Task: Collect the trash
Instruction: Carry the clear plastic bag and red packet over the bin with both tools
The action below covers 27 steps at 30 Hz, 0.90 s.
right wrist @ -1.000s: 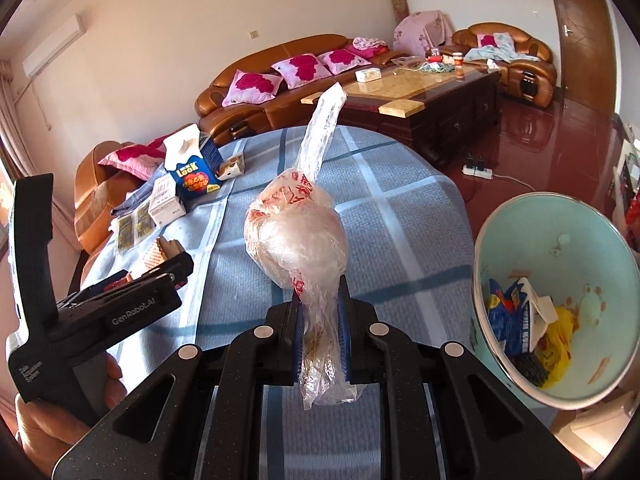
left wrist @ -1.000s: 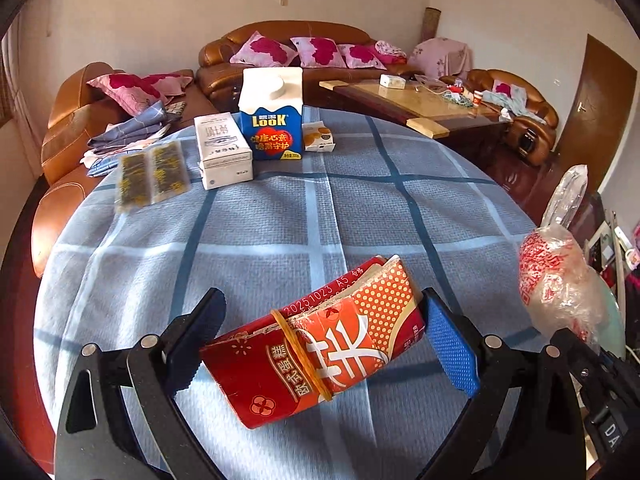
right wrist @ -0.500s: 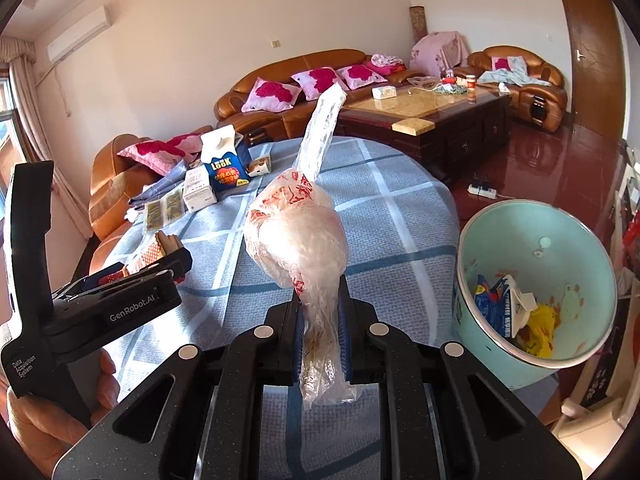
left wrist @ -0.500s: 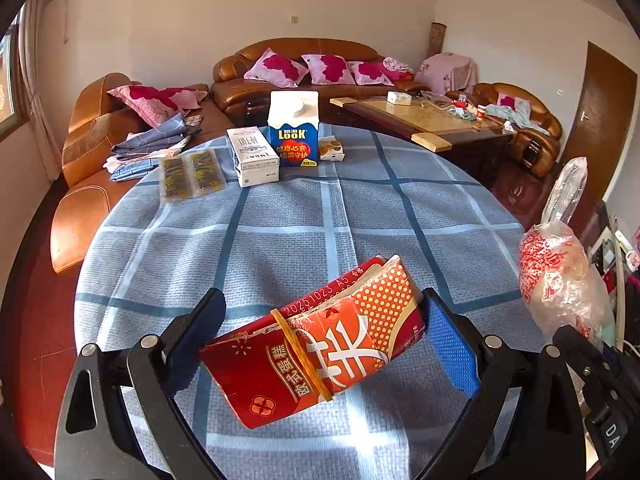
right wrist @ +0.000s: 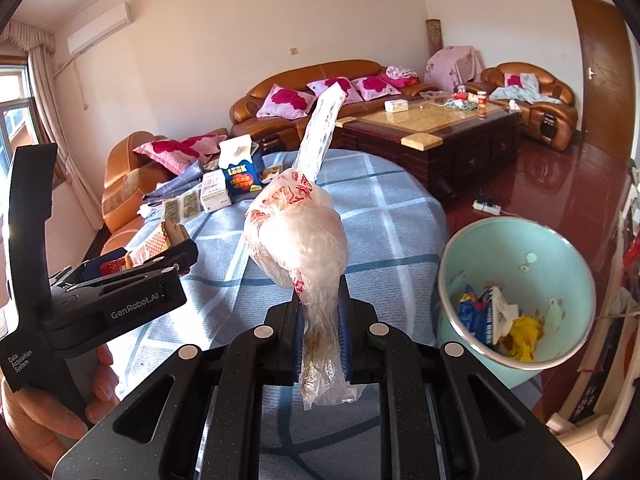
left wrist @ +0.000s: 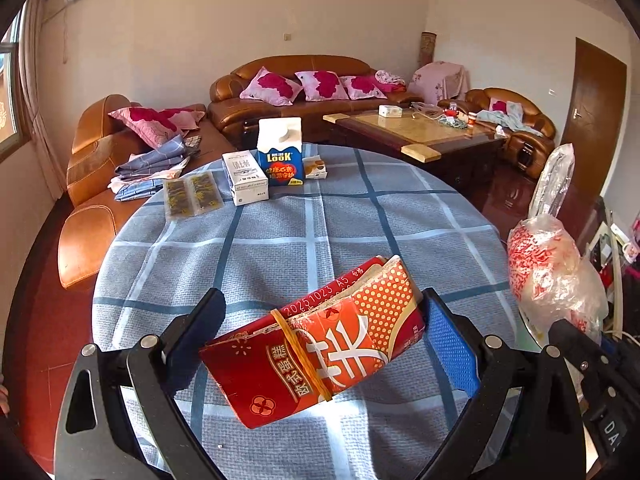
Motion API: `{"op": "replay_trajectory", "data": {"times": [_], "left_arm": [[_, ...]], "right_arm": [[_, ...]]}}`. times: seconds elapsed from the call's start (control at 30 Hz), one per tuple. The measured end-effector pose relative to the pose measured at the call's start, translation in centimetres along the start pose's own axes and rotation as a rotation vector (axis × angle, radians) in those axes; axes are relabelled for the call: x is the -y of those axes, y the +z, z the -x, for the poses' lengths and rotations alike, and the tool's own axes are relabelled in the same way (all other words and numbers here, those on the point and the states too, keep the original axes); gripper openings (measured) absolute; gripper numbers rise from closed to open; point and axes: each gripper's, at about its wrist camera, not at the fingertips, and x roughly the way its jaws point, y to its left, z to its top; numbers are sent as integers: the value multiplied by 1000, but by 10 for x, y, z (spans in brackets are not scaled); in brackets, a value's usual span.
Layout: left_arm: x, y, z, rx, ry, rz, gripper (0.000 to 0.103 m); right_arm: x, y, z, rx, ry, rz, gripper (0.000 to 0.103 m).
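Note:
My left gripper (left wrist: 320, 332) is shut on a flattened red and orange carton (left wrist: 316, 348) with a rubber band round it, held above the round blue-checked table (left wrist: 280, 236). My right gripper (right wrist: 320, 320) is shut on the neck of a knotted clear plastic bag (right wrist: 298, 236) with red print, its tail sticking up. That bag (left wrist: 548, 264) also shows at the right of the left wrist view. The left gripper (right wrist: 160, 256) with the carton (right wrist: 154, 242) appears at the left of the right wrist view. A mint green bin (right wrist: 560, 264) with wrappers inside stands right of the table.
At the table's far side lie a blue LOOK milk carton (left wrist: 280, 156), a white box (left wrist: 245, 176), a small snack box (left wrist: 315, 168) and two flat sachets (left wrist: 192, 198). Brown leather sofas (left wrist: 296, 92) and a dark coffee table (left wrist: 420, 136) stand behind. A power strip (right wrist: 486, 206) lies on the red floor.
Both grippers have pulled back from the table and risen, each keeping its grip. More of the table and room shows, and the bin sits farther off to the right.

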Motion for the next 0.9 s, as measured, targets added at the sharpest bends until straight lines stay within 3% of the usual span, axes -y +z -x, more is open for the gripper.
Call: {"op": "replay_trajectory", "data": {"times": [0.57, 0.9], "left_arm": [[49, -7, 16, 5, -38, -71, 94], [84, -4, 21, 12, -97, -109, 94]], "right_arm": [[43, -9, 23, 27, -48, -74, 15], [78, -9, 35, 53, -129, -117, 15]]}}
